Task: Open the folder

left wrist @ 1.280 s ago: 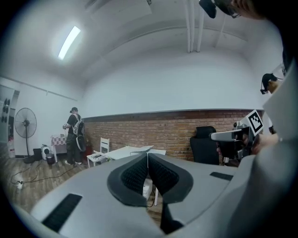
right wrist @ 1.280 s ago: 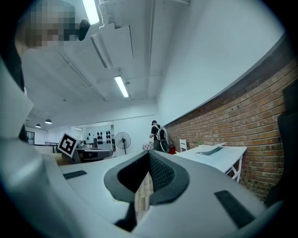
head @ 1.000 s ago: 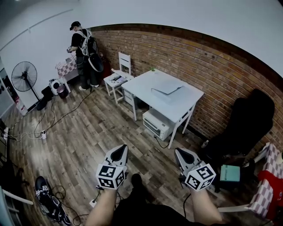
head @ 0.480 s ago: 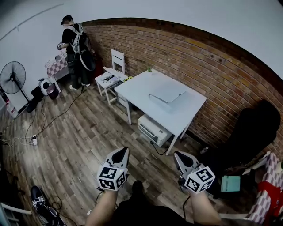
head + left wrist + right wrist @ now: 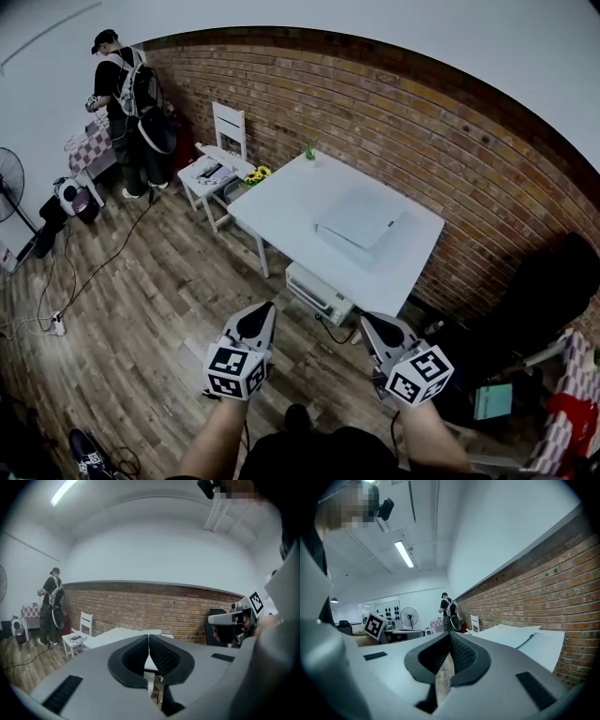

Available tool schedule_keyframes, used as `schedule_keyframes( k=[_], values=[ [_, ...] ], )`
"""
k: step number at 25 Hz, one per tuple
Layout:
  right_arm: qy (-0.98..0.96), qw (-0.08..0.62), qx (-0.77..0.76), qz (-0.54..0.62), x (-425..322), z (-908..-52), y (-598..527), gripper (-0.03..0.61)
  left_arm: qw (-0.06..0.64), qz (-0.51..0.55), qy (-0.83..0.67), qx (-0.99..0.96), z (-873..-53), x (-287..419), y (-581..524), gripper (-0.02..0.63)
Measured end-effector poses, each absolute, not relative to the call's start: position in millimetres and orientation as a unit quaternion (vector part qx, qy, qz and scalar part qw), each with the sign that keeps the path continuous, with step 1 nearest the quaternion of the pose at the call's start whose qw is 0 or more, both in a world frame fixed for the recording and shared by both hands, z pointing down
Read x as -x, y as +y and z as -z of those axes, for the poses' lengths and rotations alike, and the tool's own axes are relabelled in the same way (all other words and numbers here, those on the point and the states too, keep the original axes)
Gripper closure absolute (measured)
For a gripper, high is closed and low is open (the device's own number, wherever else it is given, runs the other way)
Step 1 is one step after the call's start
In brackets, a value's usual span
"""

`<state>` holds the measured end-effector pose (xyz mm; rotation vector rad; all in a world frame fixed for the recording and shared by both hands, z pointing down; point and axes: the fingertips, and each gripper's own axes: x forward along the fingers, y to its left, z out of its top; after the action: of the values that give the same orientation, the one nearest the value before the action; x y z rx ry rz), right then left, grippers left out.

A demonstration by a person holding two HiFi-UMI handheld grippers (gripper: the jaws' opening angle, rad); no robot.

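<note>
A pale grey-blue folder (image 5: 359,217) lies closed and flat on the white table (image 5: 291,202) by the brick wall. Both grippers hang over the wooden floor, short of the table's near edge. My left gripper (image 5: 264,307) is shut with nothing in it, its pads pressed together (image 5: 149,644). To its right my right gripper (image 5: 365,320) is also shut and empty (image 5: 450,641), and it shows from the side in the left gripper view (image 5: 232,620). The table top (image 5: 548,651) stretches along the wall in the right gripper view.
A white printer (image 5: 319,289) sits on the floor under the table. A white chair (image 5: 220,155) holding small items stands at the table's left end. A person (image 5: 122,94) stands far left by a checked table. A black chair (image 5: 539,291) is at the right. Cables (image 5: 66,291) cross the floor.
The table and folder have come nearer and grown larger in the head view; both grippers have travelled toward the table together, still shut. The fan has slid to the left edge.
</note>
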<state>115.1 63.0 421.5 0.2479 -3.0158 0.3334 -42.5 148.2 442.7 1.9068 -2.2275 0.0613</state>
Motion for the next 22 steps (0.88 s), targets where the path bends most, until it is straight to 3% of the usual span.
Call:
schedule_keyframes(
  k=[11,22],
  values=[
    [-0.982,0.062,-0.105,-0.141,-67,-456,-11,0.557,0.117,-0.039,-0.736,-0.665,-467,83,74,0.594],
    [-0.975,0.047,-0.118,-0.182,12,-473,-152,0.543,0.126,-0.071,-0.717,-0.682,-477,153,-71,0.594]
  ],
)
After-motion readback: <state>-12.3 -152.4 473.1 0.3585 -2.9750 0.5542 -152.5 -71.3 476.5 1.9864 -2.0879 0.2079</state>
